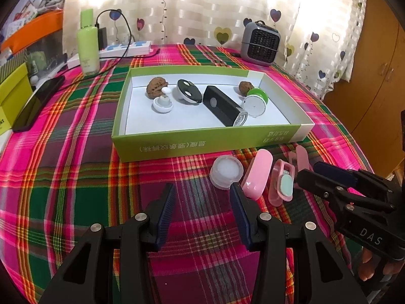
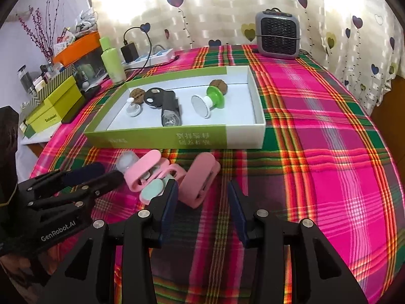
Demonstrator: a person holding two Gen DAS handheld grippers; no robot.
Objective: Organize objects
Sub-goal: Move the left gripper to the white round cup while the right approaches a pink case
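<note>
Two hand-held grippers hover low over a table covered by a pink, green and red plaid cloth (image 1: 76, 172), both angled downward toward a cluster of small items lying just in front of an open green-and-white box (image 1: 177, 144). The left gripper (image 1: 202, 190) holds its jaws partly apart with only cloth between them; its right fingertip stands just beside a pink oval case (image 1: 257, 174), and whether the two touch cannot be told. The right gripper (image 2: 202, 190) likewise holds its jaws partly apart and grips nothing; a pink clip (image 2: 200, 177) lies just ahead of the gap, near its left finger.

Items on the cloth, seen from the left wrist: a translucent round cap (image 1: 226, 172), the pink oval case, a pink holder with a mint-green oval pad (image 1: 284, 182), and the pink clip beyond the right gripper's fingertips.

Items inside the box: a large walnut (image 1: 156, 86) at the far left, a white round piece (image 1: 162, 103) just in front of it, a black-and-white rounded device (image 1: 188, 92), a black rectangular device (image 1: 222, 106) lying diagonally, a green-and-white spool-shaped object (image 1: 255, 102) on its side, and a smaller walnut (image 1: 245, 86) behind it.

Background: a green bottle (image 1: 87, 45), a white power strip (image 1: 126, 49) and a small grey heater (image 1: 260, 43) before a heart-patterned curtain (image 1: 202, 5).
</note>
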